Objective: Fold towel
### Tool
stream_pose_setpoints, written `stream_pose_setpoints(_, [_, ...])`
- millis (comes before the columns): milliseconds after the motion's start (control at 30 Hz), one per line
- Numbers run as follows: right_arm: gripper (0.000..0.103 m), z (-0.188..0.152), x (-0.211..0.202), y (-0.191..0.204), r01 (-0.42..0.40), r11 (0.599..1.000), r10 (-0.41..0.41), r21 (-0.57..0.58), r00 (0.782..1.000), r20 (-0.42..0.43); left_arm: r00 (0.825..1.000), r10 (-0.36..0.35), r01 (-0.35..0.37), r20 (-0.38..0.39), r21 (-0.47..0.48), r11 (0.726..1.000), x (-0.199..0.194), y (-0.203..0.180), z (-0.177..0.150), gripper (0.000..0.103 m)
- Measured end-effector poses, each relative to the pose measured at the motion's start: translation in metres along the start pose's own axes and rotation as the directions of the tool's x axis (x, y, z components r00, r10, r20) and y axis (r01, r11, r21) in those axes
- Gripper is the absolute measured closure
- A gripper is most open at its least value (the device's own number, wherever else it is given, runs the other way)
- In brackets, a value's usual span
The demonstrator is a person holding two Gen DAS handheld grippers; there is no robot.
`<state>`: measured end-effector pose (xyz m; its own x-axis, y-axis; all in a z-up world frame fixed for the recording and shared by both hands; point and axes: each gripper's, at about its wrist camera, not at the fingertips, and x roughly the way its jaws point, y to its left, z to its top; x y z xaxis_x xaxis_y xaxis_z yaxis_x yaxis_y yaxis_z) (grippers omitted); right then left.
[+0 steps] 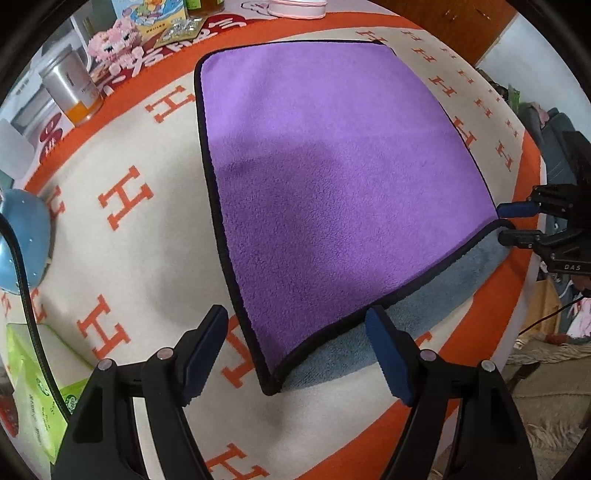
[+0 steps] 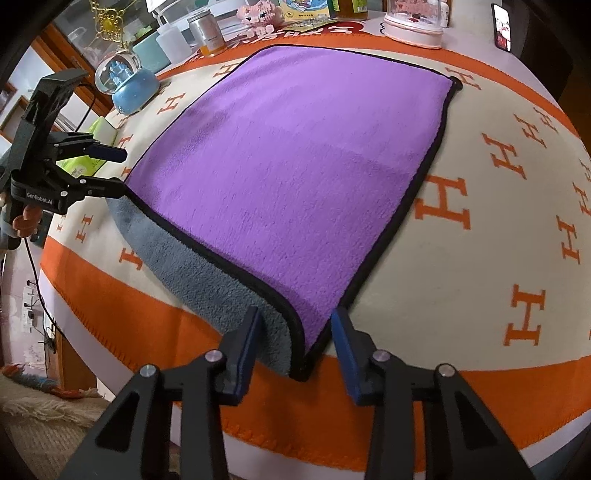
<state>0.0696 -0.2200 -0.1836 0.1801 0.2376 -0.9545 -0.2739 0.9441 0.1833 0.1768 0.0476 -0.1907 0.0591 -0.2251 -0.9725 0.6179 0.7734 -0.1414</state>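
Observation:
A purple towel (image 1: pixel 332 177) with a black hem and grey underside lies flat on the cream and orange blanket (image 1: pixel 129 258); its near edge is curled, showing grey. My left gripper (image 1: pixel 297 354) is open, its fingers either side of the near left corner. My right gripper (image 2: pixel 297 347) is open around the near right corner. The towel (image 2: pixel 288 173) fills the right wrist view. Each gripper shows in the other's view: the right one (image 1: pixel 511 221) and the left one (image 2: pixel 114 168), both open at their corners.
Along the table's far edge stand a metal canister (image 1: pixel 70 85), a pink block toy (image 1: pixel 114 40), a blue snow globe (image 2: pixel 127 85), a pink-based dome (image 2: pixel 413 26) and bottles. A green tissue box (image 1: pixel 37 387) lies at the left. The table edge drops off on the near side.

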Motion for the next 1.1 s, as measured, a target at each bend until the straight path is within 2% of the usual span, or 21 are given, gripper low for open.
stream_pose_setpoints(100, [0.075, 0.000, 0.000, -0.002, -0.021, 1.000, 0.021, -0.001, 1.000, -0.002, 0.999, -0.035, 0.035, -0.016, 0.006, 0.999, 0.002, 0.003, 0.000, 0.040])
stream_pose_setpoints(200, [0.083, -0.001, -0.001, -0.005, -0.043, 0.999, 0.043, 0.009, 0.999, -0.006, 0.998, -0.058, 0.059, -0.031, 0.027, 0.998, 0.003, 0.002, -0.001, 0.042])
stream_pose_setpoints(433, [0.086, -0.003, -0.003, -0.004, -0.072, 0.997, 0.072, 0.010, 0.997, -0.009, 0.994, -0.088, 0.093, -0.063, 0.080, 0.992, -0.002, -0.011, -0.010, 0.054])
stream_pose_setpoints(733, [0.087, -0.002, -0.003, -0.002, -0.069, 0.998, 0.069, 0.000, 0.998, -0.002, 0.993, -0.067, 0.077, -0.095, 0.110, 0.991, 0.002, -0.018, -0.015, 0.059])
stream_pose_setpoints(833, [0.090, -0.002, -0.002, 0.000, -0.068, 0.998, 0.068, -0.001, 0.998, -0.001, 0.993, -0.065, 0.075, -0.096, 0.100, 0.992, 0.003, -0.014, -0.016, 0.062])
stream_pose_setpoints(1000, [0.094, -0.002, -0.003, 0.002, -0.060, 0.998, 0.060, -0.001, 0.998, 0.003, 0.995, -0.036, 0.044, -0.093, 0.087, 0.995, 0.006, -0.013, -0.019, 0.084])
stream_pose_setpoints(1100, [0.096, -0.003, -0.004, 0.004, -0.056, 0.998, 0.056, -0.003, 0.998, 0.005, 0.996, 0.002, 0.006, -0.091, 0.089, 0.996, 0.009, -0.017, -0.020, 0.089])
